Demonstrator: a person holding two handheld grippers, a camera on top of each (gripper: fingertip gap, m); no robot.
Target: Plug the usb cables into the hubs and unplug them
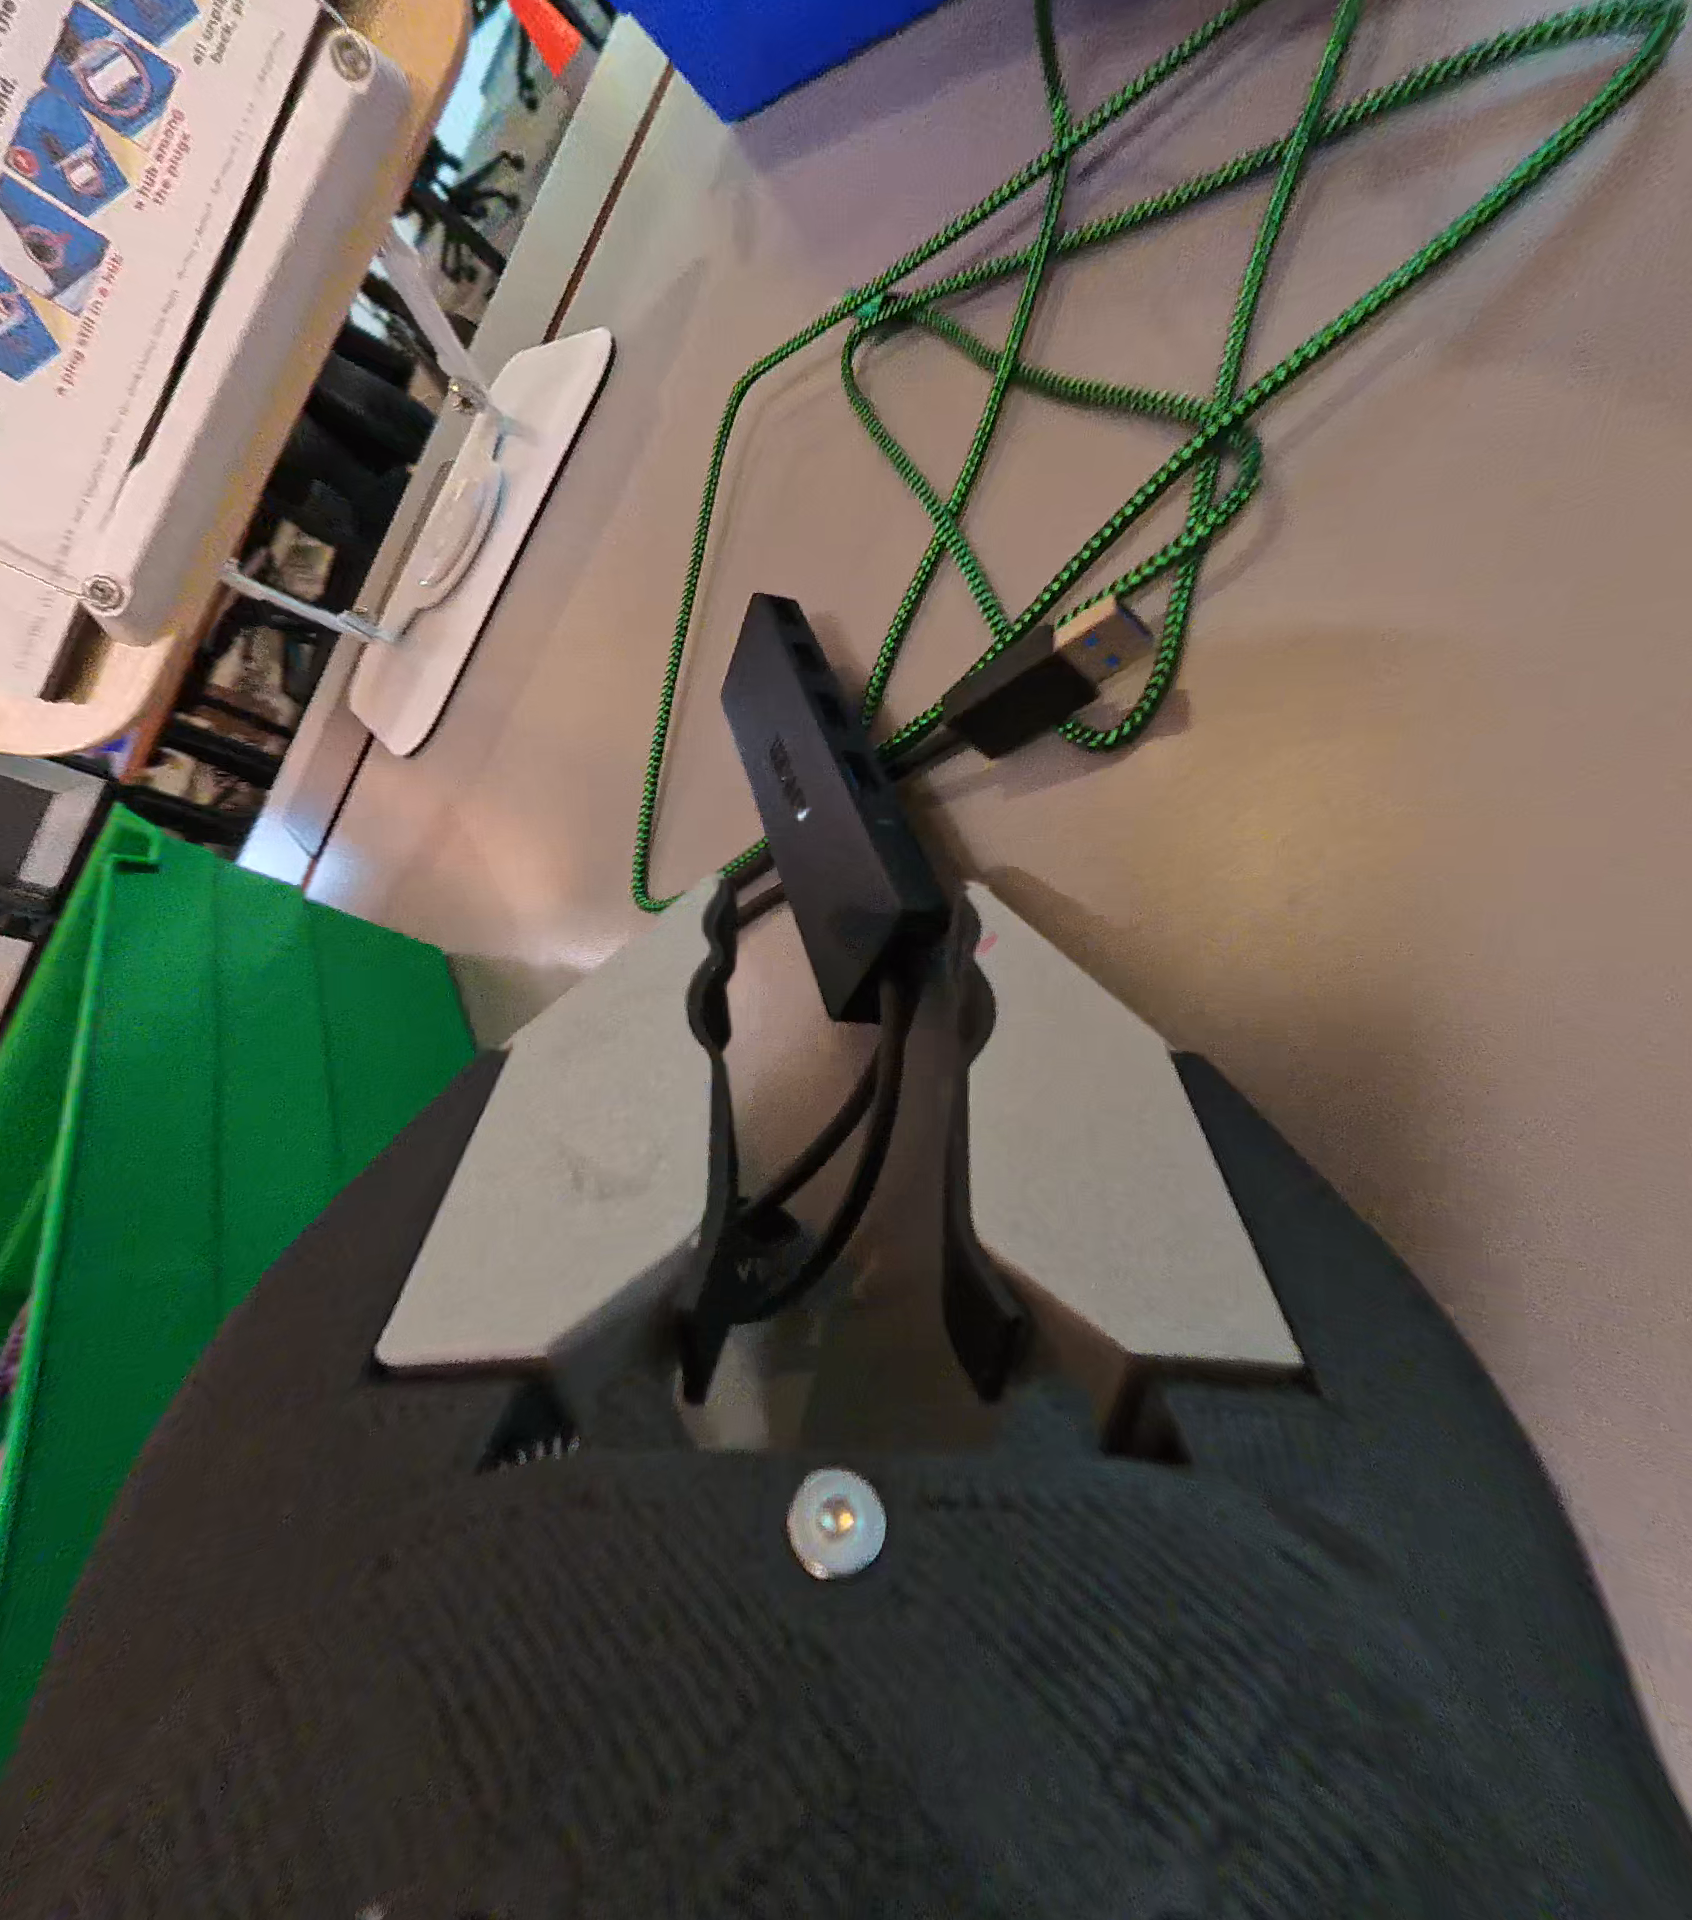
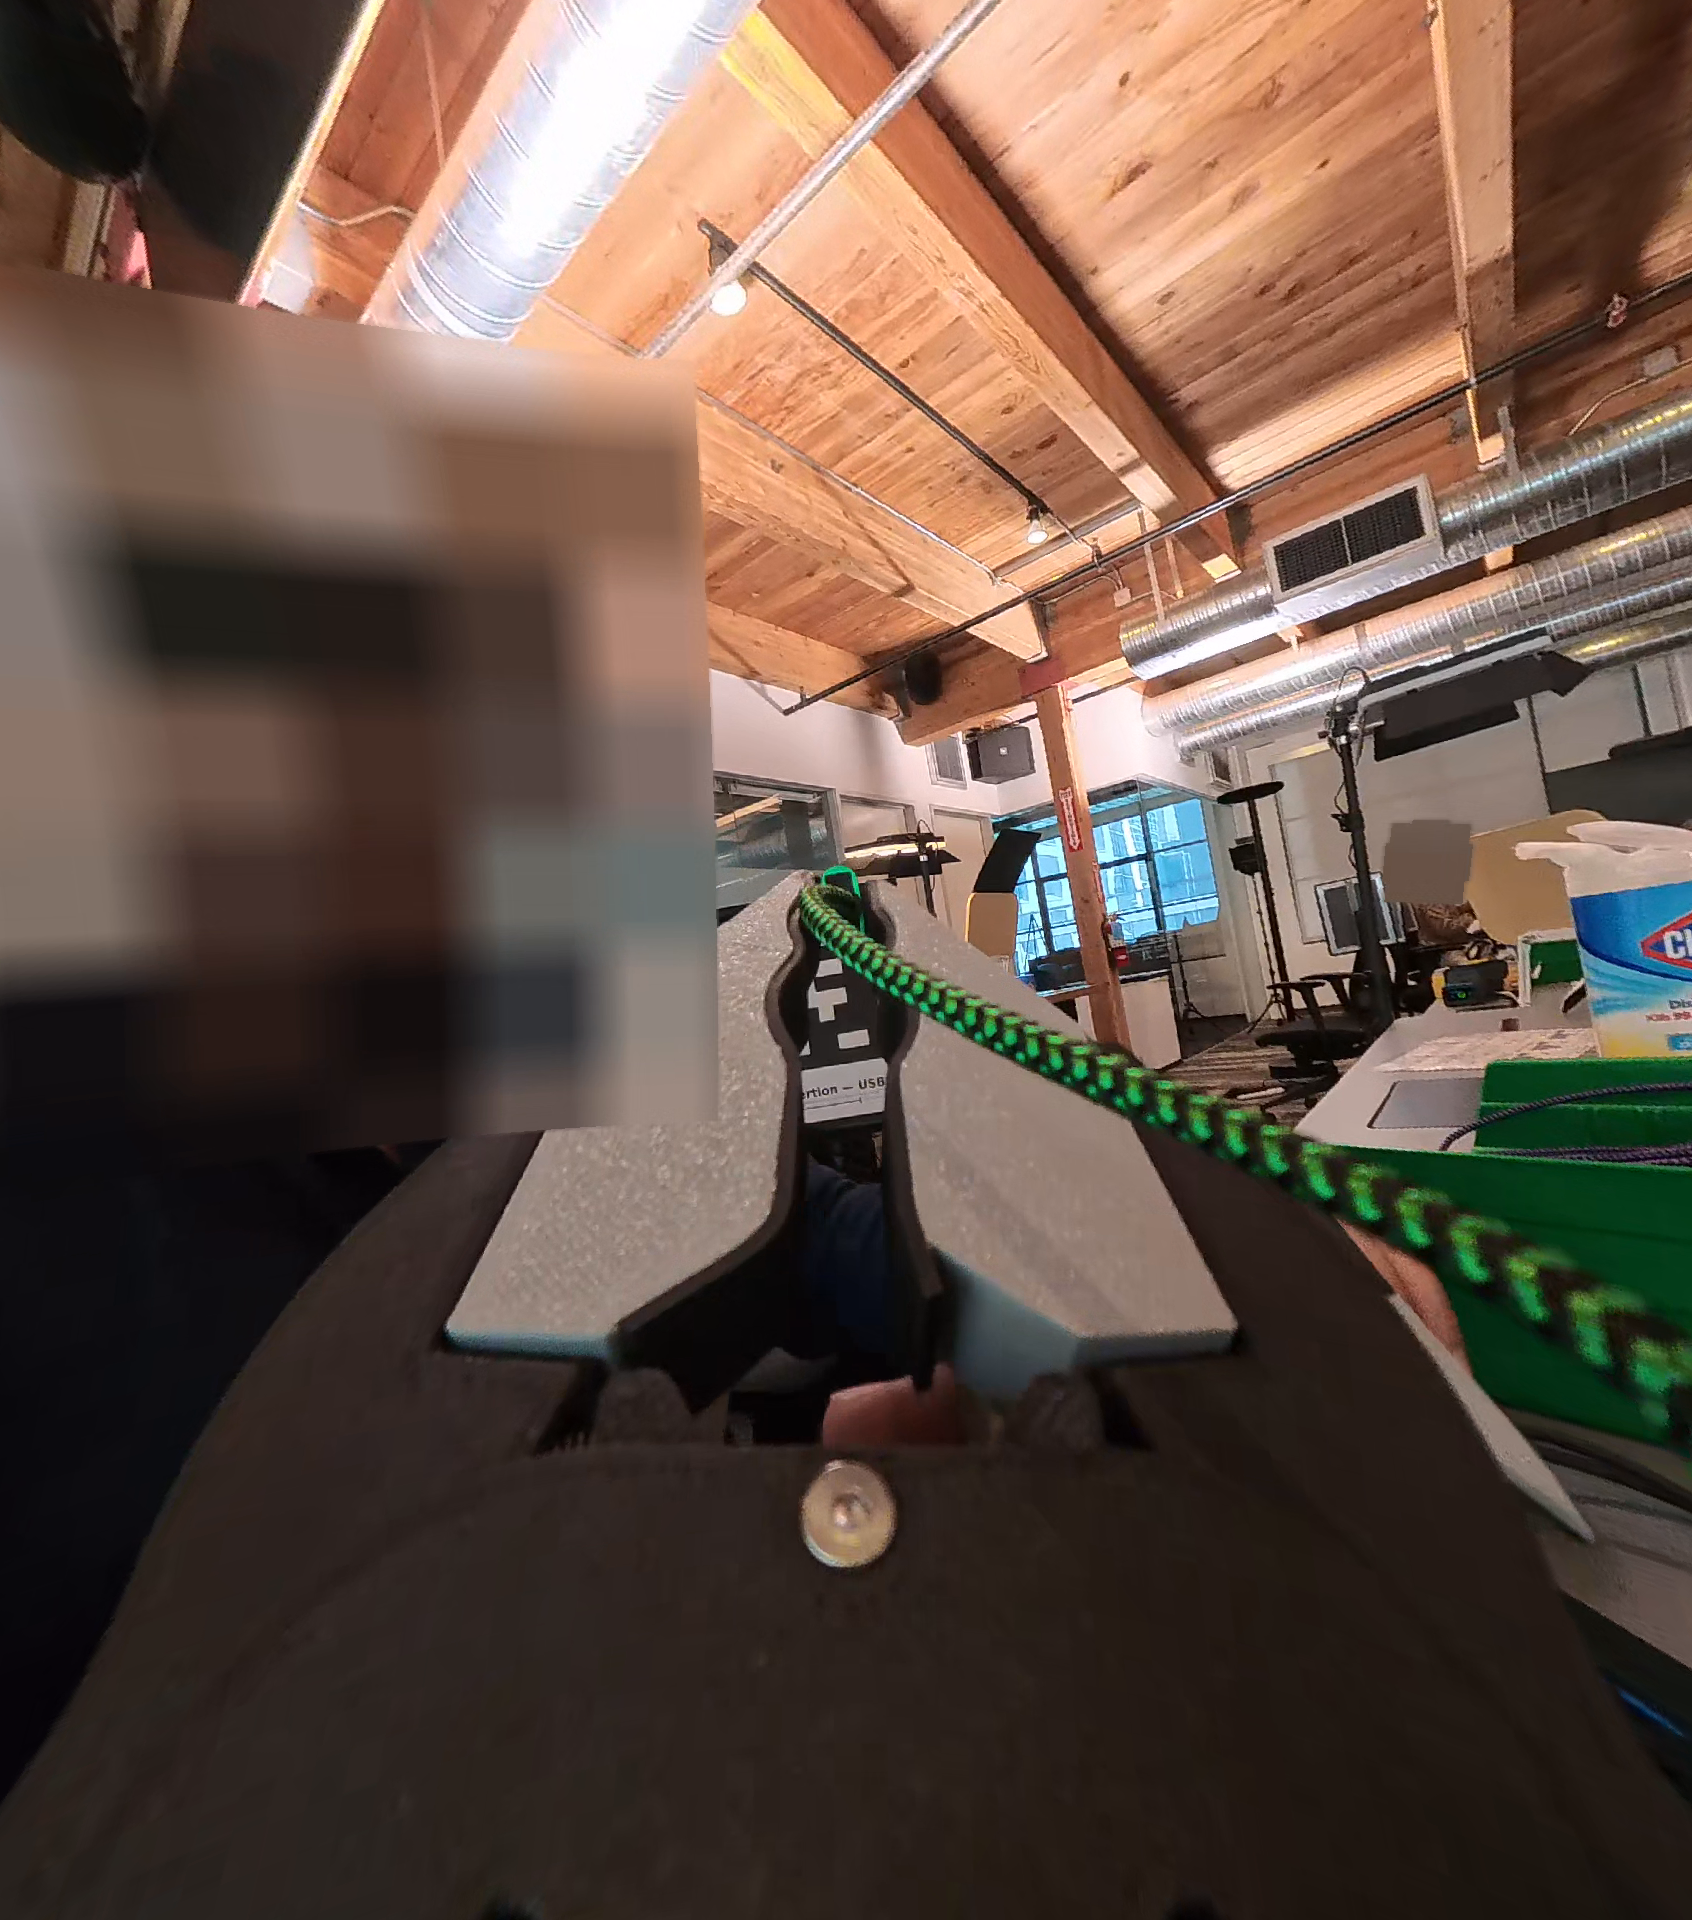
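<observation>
In the left wrist view my left gripper (image 1: 837,935) is shut on one end of a slim black USB hub (image 1: 821,790) and holds it tilted above the table. The hub's own black lead (image 1: 852,1132) hangs back between the fingers. A green-and-black braided cable (image 1: 1018,343) lies looped on the table beyond it. A black plug with a silver tip (image 1: 1060,675) lies just right of the hub, apart from its ports. In the right wrist view my right gripper (image 2: 842,899) points upward and is shut on the green braided cable (image 2: 1133,1081), which trails down to the right.
A green bin (image 1: 198,1091) stands to the left and shows in the right wrist view (image 2: 1600,1226). A propped instruction sheet (image 1: 63,291) on a white stand base (image 1: 499,520) is at far left, a blue object (image 1: 769,42) at the back. A wipes canister (image 2: 1642,935) stands on a neighbouring table. The left gripper's tips are roughly 25 cm from the right gripper's.
</observation>
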